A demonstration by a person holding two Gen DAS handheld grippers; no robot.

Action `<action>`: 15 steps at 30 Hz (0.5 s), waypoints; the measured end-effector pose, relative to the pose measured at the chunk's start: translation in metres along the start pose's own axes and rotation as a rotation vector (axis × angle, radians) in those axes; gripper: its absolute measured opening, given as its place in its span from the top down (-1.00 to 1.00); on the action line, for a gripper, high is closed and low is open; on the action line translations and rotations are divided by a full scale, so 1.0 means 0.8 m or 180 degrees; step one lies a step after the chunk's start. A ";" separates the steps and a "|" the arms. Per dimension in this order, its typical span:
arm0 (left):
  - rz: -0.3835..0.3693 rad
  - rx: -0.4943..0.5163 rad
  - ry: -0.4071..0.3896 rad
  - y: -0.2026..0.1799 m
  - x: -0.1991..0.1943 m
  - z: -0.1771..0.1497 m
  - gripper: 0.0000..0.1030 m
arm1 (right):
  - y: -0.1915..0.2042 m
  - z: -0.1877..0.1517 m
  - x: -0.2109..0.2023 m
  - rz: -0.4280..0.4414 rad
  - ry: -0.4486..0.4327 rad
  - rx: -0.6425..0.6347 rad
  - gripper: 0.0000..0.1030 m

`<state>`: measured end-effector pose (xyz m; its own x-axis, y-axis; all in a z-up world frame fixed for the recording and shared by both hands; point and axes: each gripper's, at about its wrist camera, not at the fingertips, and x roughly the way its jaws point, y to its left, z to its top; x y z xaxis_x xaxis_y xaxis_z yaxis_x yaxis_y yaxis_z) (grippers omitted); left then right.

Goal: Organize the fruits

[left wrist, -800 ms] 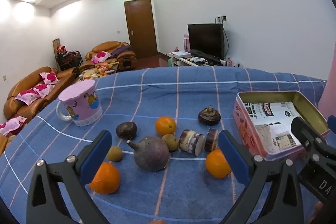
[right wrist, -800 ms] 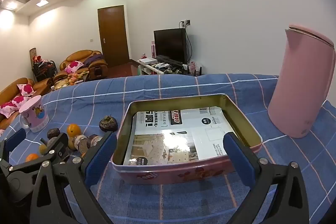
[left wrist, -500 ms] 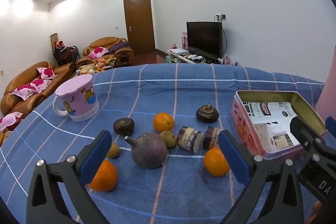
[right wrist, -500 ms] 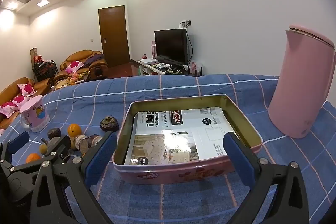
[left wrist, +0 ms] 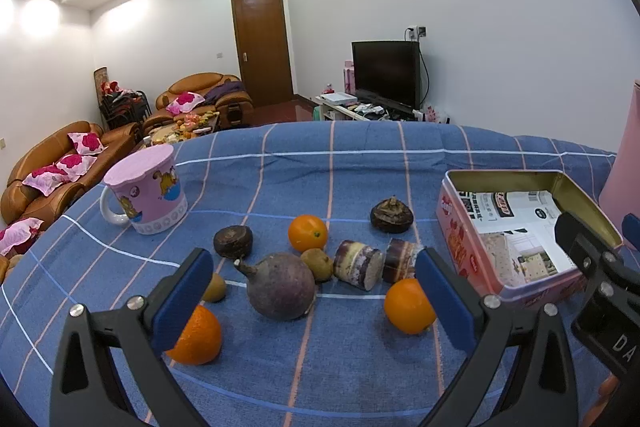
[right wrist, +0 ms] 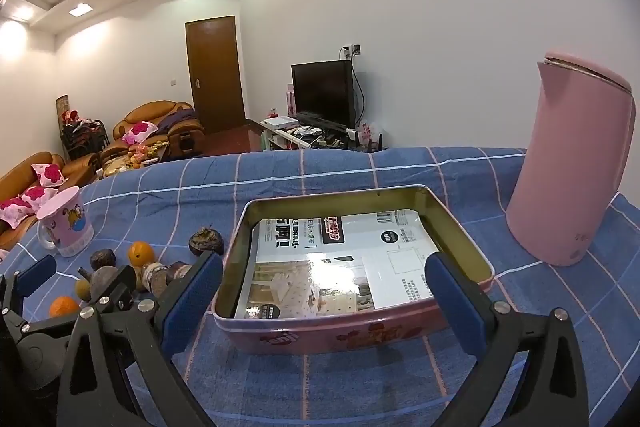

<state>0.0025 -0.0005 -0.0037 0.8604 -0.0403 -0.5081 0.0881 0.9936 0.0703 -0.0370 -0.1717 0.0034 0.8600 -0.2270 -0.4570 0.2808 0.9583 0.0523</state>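
Fruits lie on the blue checked cloth (left wrist: 340, 171): three oranges (left wrist: 409, 305), (left wrist: 307, 233), (left wrist: 196, 335), a big purple round fruit (left wrist: 281, 285), two cut sugarcane pieces (left wrist: 358, 264), small brown fruits (left wrist: 317, 263) and two dark water chestnuts (left wrist: 391, 215). An open pink tin (right wrist: 464, 247) lined with printed paper stands to their right. My left gripper (left wrist: 314, 301) is open and empty, hovering just before the purple fruit. My right gripper (right wrist: 324, 303) is open and empty, in front of the tin's near wall.
A pink cartoon mug (left wrist: 146, 195) stands at the left of the fruits. A tall pink kettle (right wrist: 576, 167) stands right of the tin. The table's far edge drops to a living room with sofas and a TV.
The left gripper has drawn slightly closer to the fruits and the view has tilted a little. The right gripper has barely moved. Both stay open.
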 end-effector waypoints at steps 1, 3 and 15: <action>-0.0001 0.0001 -0.0001 -0.001 0.000 0.000 -1.00 | 0.001 0.000 0.000 -0.0001 0.0000 -0.0003 -0.98; 0.0001 0.0002 -0.0004 0.000 0.000 0.000 -1.00 | 0.001 0.000 0.000 -0.0004 -0.0001 -0.0003 -0.98; 0.0001 0.0003 -0.0003 -0.001 0.001 0.000 -1.00 | 0.002 0.000 0.000 0.0000 -0.0002 -0.0010 -0.98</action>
<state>0.0027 -0.0013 -0.0041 0.8608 -0.0401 -0.5073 0.0883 0.9935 0.0712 -0.0364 -0.1701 0.0031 0.8603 -0.2272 -0.4564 0.2795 0.9589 0.0496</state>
